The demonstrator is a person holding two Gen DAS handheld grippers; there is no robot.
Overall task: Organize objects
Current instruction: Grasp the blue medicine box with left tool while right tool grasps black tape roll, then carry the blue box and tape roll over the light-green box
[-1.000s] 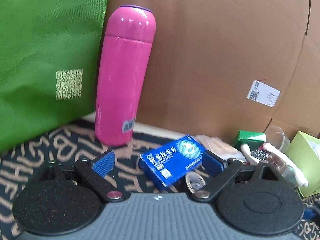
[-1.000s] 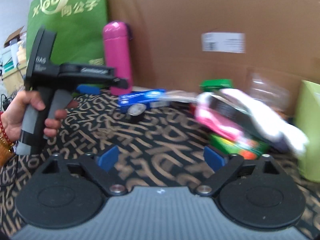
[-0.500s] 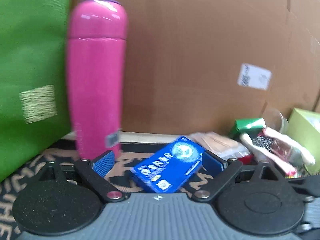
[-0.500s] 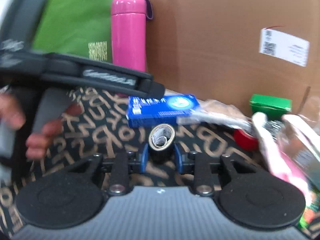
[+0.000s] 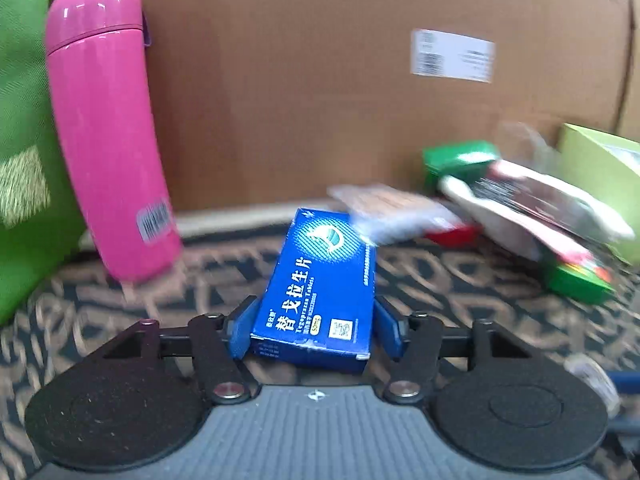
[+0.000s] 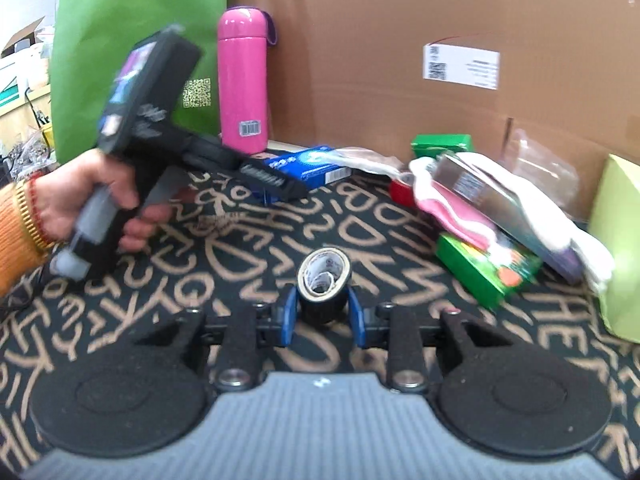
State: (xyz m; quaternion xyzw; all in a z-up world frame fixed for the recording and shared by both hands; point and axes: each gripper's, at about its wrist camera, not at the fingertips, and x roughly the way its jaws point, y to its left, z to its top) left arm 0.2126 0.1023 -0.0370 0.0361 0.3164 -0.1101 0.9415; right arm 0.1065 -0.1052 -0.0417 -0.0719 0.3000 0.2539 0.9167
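Left gripper (image 5: 314, 330) jaws have just been closing around the blue medicine box (image 5: 320, 292), lower centre. Right gripper (image 6: 322, 314) is clamped on the black tape roll (image 6: 323, 284), centre frame.

Layout: clutter on a mat in front of a cardboard wall

Flask (image 6: 243, 80) stands upright at back left, against the cardboard wall (image 6: 380, 60), bag (image 6: 120, 40) just left of it. Medicine box (image 5: 320, 292) lies right of the flask, between the left gripper (image 5: 314, 330) pads. Tape roll (image 6: 323, 280) sits nearer the front, mid-mat (image 6: 200, 280), between the right gripper (image 6: 322, 316) pads. Pile of packets (image 6: 480, 200) to the right, carton (image 6: 616, 240) at far right.
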